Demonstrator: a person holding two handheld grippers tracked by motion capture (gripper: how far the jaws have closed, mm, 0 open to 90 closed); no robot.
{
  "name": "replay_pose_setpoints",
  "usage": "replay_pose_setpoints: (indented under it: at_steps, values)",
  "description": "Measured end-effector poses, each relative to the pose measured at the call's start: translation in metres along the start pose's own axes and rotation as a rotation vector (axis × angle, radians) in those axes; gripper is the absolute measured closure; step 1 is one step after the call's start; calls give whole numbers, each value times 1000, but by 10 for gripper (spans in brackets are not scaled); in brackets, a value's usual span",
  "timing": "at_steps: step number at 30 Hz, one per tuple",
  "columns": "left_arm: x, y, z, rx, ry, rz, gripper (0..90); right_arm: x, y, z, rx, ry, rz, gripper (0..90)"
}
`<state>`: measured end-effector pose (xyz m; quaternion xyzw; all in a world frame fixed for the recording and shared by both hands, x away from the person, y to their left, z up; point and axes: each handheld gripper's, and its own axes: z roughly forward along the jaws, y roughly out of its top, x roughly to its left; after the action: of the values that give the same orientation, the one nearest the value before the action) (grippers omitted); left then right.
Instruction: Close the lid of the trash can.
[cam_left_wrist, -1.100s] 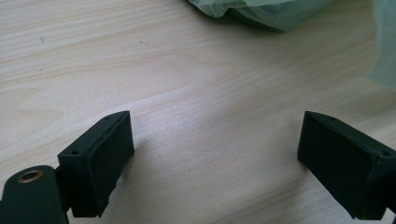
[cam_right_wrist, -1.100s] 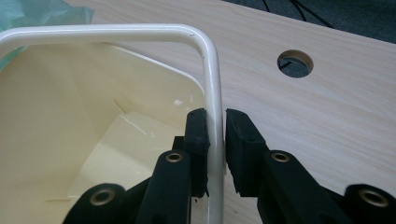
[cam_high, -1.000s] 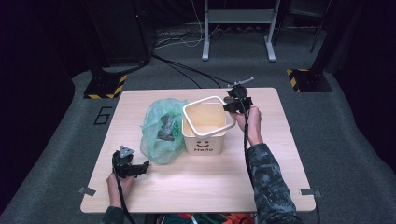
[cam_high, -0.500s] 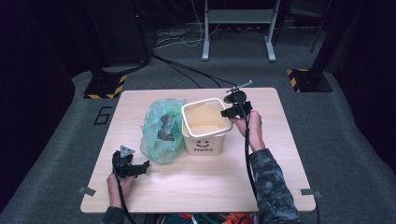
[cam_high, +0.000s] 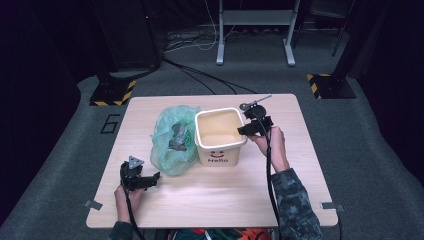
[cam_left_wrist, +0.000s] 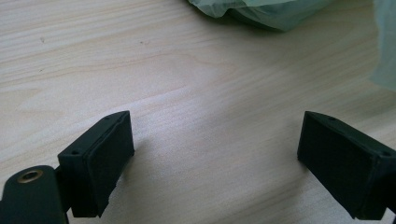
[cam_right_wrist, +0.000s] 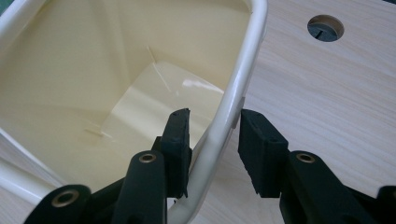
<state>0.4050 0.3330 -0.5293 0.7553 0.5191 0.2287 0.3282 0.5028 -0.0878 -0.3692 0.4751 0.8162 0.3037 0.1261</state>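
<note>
Right gripper (cam_right_wrist: 212, 135) sits at the right rim of the cream bin (cam_right_wrist: 112, 70). One black jaw is inside the bin and the other jaw is outside it. The thin rim runs up between the two jaws. The jaws have just been opening. The inside jaw is right against the rim, or very near it. The outside jaw stands a little away from the rim, so the pads do not squeeze it.

From the high view, the right gripper (cam_high: 254, 126) is at the far right corner of the bin (cam_high: 220, 135), and a hand (cam_high: 272, 145) holds it from behind. The bin stands upright in the middle of the wooden table (cam_high: 210, 200). It has a little smile and the word "Hello" on its front. It looks empty inside. In the right gripper view, a round hole (cam_right_wrist: 325, 27) shows in the table top past the bin.

Just beside the bin, on its left, lies a green plastic bag (cam_high: 172, 140). It touches the bin's side. Something dark and crumpled is inside the bag.

Left gripper (cam_high: 137, 177) rests low near the front left part of the table, close to the bag but not touching it. Its jaws stand wide apart with bare wood between them (cam_left_wrist: 212, 154). A bit of the green bag (cam_left_wrist: 266, 11) shows at the top of that view.
</note>
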Motion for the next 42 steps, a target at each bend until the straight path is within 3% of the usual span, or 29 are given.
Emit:
replay_pose_setpoints:
  at_steps: [5, 9, 15, 22, 28, 35, 38, 42]
  values:
    - [0, 0, 0, 0, 1, 0, 103, -4, 0, 2, -11, 9, 23, 611]
    - [0, 0, 0, 0, 2, -1, 103, -7, 4, 7, -20, 23, 43, 663]
    - [0, 0, 0, 1, 2, 0, 103, -5, 7, 7, -23, 12, 40, 663]
    - [-1, 0, 0, -5, 2, -8, 103, 6, 8, 4, -16, 9, 8, 611]
    - [0, 0, 0, -5, 0, -9, 103, 5, 11, 9, -15, 1, 15, 598]
    - [0, 0, 0, -5, 0, -9, 103, 0, 11, 12, -8, -2, 34, 658]
    - [0, 0, 0, -5, 0, -9, 103, 1, 8, 9, -4, 15, 37, 595]
    - [-1, 0, 0, -5, 2, -9, 103, 0, 9, 10, -14, 9, 40, 663]
